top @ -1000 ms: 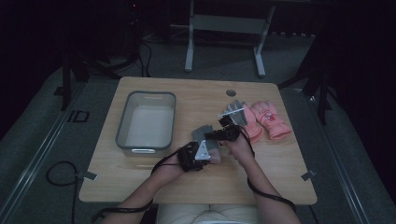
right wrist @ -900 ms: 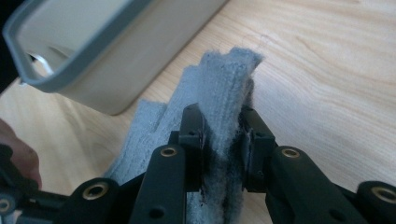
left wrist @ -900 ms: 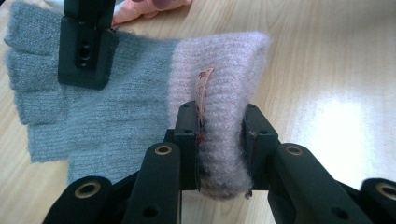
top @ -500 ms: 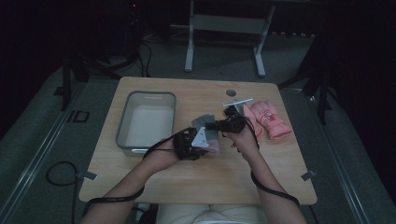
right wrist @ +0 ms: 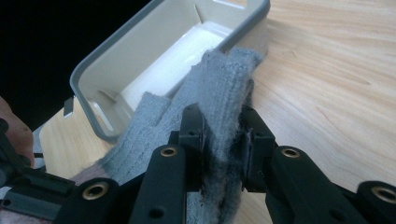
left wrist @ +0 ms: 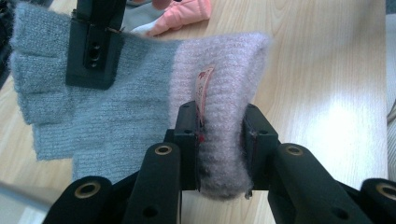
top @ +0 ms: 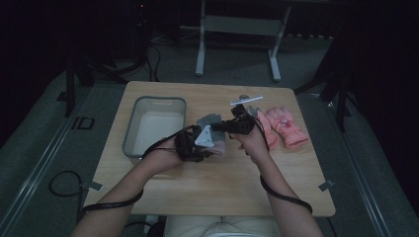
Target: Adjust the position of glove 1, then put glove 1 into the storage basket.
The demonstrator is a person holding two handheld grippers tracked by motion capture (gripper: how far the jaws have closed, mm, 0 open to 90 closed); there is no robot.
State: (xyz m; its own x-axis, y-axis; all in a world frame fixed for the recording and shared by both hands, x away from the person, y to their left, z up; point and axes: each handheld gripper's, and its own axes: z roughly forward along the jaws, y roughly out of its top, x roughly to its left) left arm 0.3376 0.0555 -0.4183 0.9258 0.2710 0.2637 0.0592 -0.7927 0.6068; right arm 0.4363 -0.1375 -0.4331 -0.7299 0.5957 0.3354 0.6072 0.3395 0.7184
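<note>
You have the grey knit glove (left wrist: 107, 116) stretched between both grippers, lifted just off the surface (top: 207, 182) and hanging right beside the grey bin (top: 129, 143), on its open side toward the pink gloves (top: 284, 126). Your left gripper (left wrist: 219, 140) is clamped tight on the pink cuff end, with the little label tucked against one jaw; your right gripper (right wrist: 222, 140) is pinched shut on the grey finger end, the fabric bunched thick between its jaws. The likely step is carrying the glove over into the bin, so keep both grips firm and the knit lightly taut rather than stretched. Raise it enough that the sagging middle clears the bin's rim, move both hands together toward the bin, and lower it inside before you let go. Avoid snagging the label or dragging the loose fingers across the rim.
</note>
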